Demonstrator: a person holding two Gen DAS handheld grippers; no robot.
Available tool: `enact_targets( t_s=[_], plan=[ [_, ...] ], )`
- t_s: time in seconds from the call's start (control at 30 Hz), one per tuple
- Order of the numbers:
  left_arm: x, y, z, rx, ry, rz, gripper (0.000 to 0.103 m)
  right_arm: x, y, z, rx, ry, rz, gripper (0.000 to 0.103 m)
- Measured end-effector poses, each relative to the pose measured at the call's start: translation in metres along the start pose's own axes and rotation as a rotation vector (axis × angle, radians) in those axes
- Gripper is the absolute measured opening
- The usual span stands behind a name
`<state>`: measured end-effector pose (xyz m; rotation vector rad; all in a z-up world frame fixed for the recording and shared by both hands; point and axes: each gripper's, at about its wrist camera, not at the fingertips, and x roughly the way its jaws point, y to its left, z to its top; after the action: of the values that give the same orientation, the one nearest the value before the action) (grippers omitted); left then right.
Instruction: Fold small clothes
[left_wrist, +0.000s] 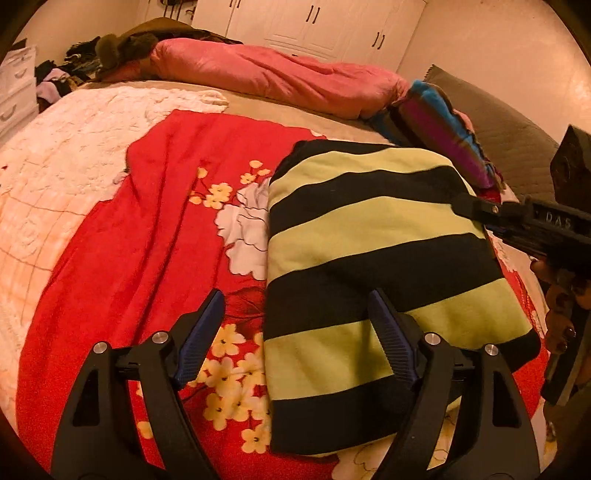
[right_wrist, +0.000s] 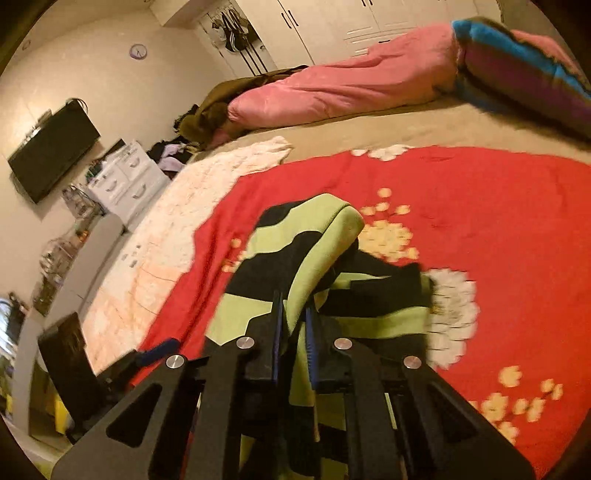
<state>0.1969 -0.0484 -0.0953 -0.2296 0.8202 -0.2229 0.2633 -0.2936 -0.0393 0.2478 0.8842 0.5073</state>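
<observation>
One pink quilt | striped cushion | behind striped garment

Striped garment, lime green and black bands, lying folded on red floral blanket at centre right; left gripper at bottom of frame, jaws spread wide, blue-padded fingers apart, right one over the garment's lower bands, left one over the blanket, contact unclear; right gripper entering from right edge, tip at the garment's upper right corner, hand on its handle; white quilt at left; pink duvet across top; blue-purple striped blanket upper right; white wardrobe at top.
</observation>
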Motion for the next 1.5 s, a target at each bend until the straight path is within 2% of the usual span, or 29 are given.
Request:
enact_targets(
  t_s=[0.13, 0.23, 0.4, 0.53, 0.6, 0.67, 0.87, 1.0, 1.13, 1.4, 1.43, 1.5],
  plan=[
    [0.01, -0.01, -0.005, 0.038, 0.04, 0.007, 0.072, 0.008, -0.028, -0.007, 0.006, 0.025, -0.112, 0.01],
    [0.019, -0.016, -0.009, 0.064, 0.076, 0.004, 0.073, 0.02, -0.049, -0.016, 0.041, 0.047, -0.16, 0.01],
    [0.028, -0.02, -0.015, 0.079, 0.114, 0.005, 0.075, 0.041, -0.05, -0.031, -0.022, 0.061, -0.256, 0.012],
    [0.025, -0.018, -0.015, 0.081, 0.106, 0.016, 0.075, 0.024, -0.042, -0.031, -0.023, 0.033, -0.235, 0.021],
    [0.024, -0.018, -0.014, 0.081, 0.099, 0.014, 0.075, 0.005, -0.034, -0.034, -0.037, -0.008, -0.232, 0.04],
    [0.022, -0.019, -0.013, 0.084, 0.093, 0.013, 0.075, -0.012, -0.024, -0.041, -0.043, -0.031, -0.198, 0.044],
    [0.021, -0.02, -0.013, 0.088, 0.091, 0.019, 0.075, -0.023, -0.008, -0.068, -0.039, -0.003, -0.133, 0.044],
    [0.023, -0.019, -0.013, 0.09, 0.102, 0.029, 0.075, -0.01, -0.008, -0.084, -0.041, 0.059, -0.195, 0.044],
    [0.026, -0.017, -0.014, 0.085, 0.112, 0.029, 0.075, 0.003, -0.022, -0.091, 0.005, 0.106, -0.219, 0.044],
    [0.029, -0.016, -0.017, 0.087, 0.127, 0.032, 0.076, 0.018, -0.029, -0.099, 0.024, 0.118, -0.23, 0.047],
    [0.029, -0.016, -0.017, 0.084, 0.128, 0.034, 0.077, 0.018, -0.028, -0.098, 0.016, 0.116, -0.235, 0.051],
    [0.03, -0.015, -0.016, 0.079, 0.129, 0.037, 0.077, 0.015, -0.025, -0.096, -0.013, 0.104, -0.284, 0.071]
  ],
)
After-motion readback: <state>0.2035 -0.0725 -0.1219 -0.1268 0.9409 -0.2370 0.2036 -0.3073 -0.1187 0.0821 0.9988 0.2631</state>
